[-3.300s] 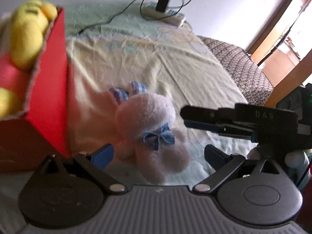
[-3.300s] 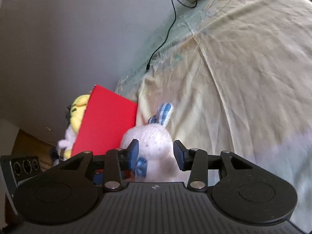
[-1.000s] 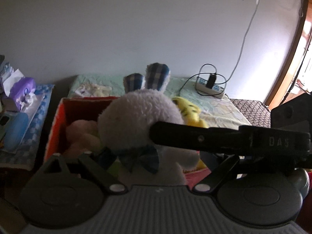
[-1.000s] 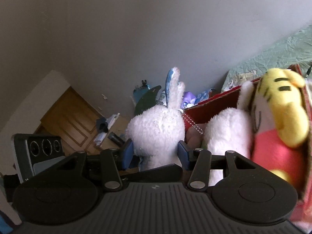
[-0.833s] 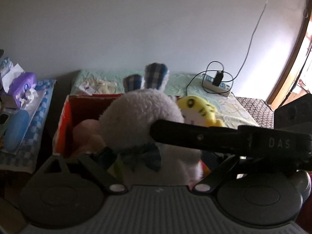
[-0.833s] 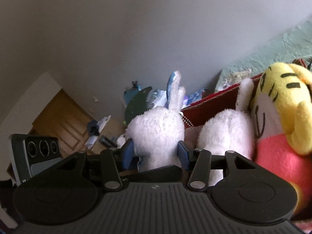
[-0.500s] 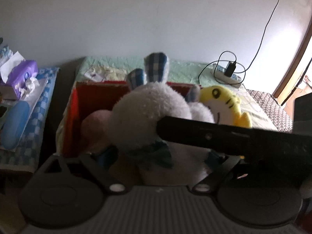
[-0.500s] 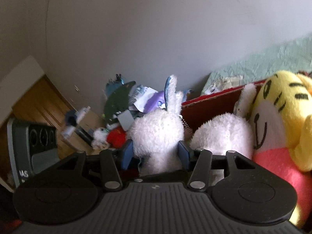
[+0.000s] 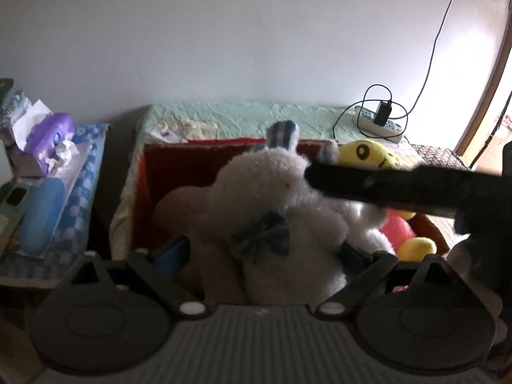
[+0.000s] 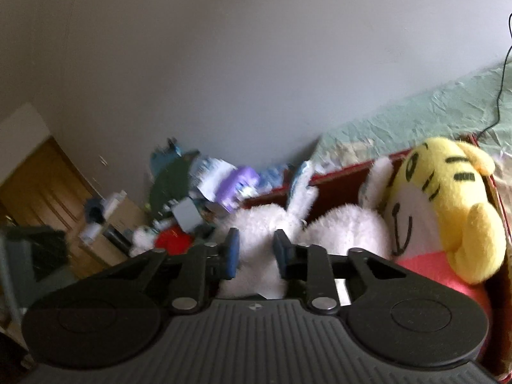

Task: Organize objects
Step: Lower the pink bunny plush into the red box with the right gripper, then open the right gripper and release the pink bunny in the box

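A: Where's the rabbit (image 9: pixel 281 204)?

B: In the near part of the red box (image 9: pixel 179 166), on top of the other toys. From the left wrist it faces the camera, its checked bow (image 9: pixel 264 238) near the middle and its checked ears (image 9: pixel 283 134) standing up against the far wall of the box.

A: And the left gripper (image 9: pixel 265 252)?

B: Its jaws are far apart and opening. The rabbit's body sits between them. The blue left pad (image 9: pixel 171 252) looks clear of the plush; the right pad is mostly hidden behind the body, so I can't tell if it touches.

A: The right gripper (image 10: pixel 254 252)?

B: Its jaws are closing and stand narrow, with white plush from the rabbit between the blue pads (image 10: pixel 232 249). The picture is blurred, but the pads look pressed into the fur. From the left wrist, one of its black fingers (image 9: pixel 380 188) crosses from the right, over the rabbit's head.

A: What else is in the box?

B: A yellow tiger (image 10: pixel 441 198) with a pink body at the right, a white plush (image 10: pixel 348 227) between it and the rabbit, and a pale pink one (image 9: pixel 182 211) at the left.

A: Around the box?

B: It stands on a bed with a green sheet (image 9: pixel 243 118). A power strip (image 9: pixel 379 123) lies far right. A purple tissue pack (image 9: pixel 48 134) sits at the left.
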Motion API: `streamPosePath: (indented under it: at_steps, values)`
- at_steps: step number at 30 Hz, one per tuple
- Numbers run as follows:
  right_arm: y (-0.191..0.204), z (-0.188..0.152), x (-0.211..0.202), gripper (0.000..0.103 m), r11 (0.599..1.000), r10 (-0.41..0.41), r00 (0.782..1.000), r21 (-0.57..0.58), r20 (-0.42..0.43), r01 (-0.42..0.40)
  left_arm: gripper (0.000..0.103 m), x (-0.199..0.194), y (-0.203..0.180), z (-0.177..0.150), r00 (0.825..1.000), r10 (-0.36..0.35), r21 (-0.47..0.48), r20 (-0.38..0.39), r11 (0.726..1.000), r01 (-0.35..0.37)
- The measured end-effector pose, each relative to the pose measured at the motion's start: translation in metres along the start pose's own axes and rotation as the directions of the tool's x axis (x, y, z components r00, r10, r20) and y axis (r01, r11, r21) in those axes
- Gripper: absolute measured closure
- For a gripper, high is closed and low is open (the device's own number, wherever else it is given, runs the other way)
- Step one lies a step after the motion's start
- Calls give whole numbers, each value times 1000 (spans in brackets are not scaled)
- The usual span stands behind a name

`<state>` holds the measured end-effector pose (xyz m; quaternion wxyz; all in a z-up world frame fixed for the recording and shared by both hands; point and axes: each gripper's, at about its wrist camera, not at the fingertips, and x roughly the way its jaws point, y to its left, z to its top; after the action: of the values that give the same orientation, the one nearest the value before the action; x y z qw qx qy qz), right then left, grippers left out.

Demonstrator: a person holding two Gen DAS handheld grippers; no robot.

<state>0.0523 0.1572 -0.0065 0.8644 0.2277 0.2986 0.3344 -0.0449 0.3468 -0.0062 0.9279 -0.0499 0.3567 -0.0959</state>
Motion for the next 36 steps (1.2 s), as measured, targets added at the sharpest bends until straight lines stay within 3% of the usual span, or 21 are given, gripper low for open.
streamPosePath:
  at_steps: [5,14,19,27,31,36]
  values:
    - [1,-2,15,81,998,-50,998,-27,-43,49,7,7,-1,-2,998,62,17,-25,998,-61]
    - [1,1,26,82,997,-65,996,-35,-57,63,7,9,5,0,997,66,-13,-33,998,-66]
    - [-3,-8,11,84,998,-66,993,-20,-98,64,8,10,-7,-6,997,64,34,-47,997,-62]
    - [1,3,-3,77,996,-63,997,53,-43,65,6,12,-15,1,992,101,64,-70,993,-97]
    - [4,9,-14,77,992,-106,994,68,-6,106,4,10,-17,9,989,133,60,-70,990,-129]
    - [14,11,-24,64,972,-235,972,27,28,234,4,9,-24,11,983,170,77,-63,983,-165]
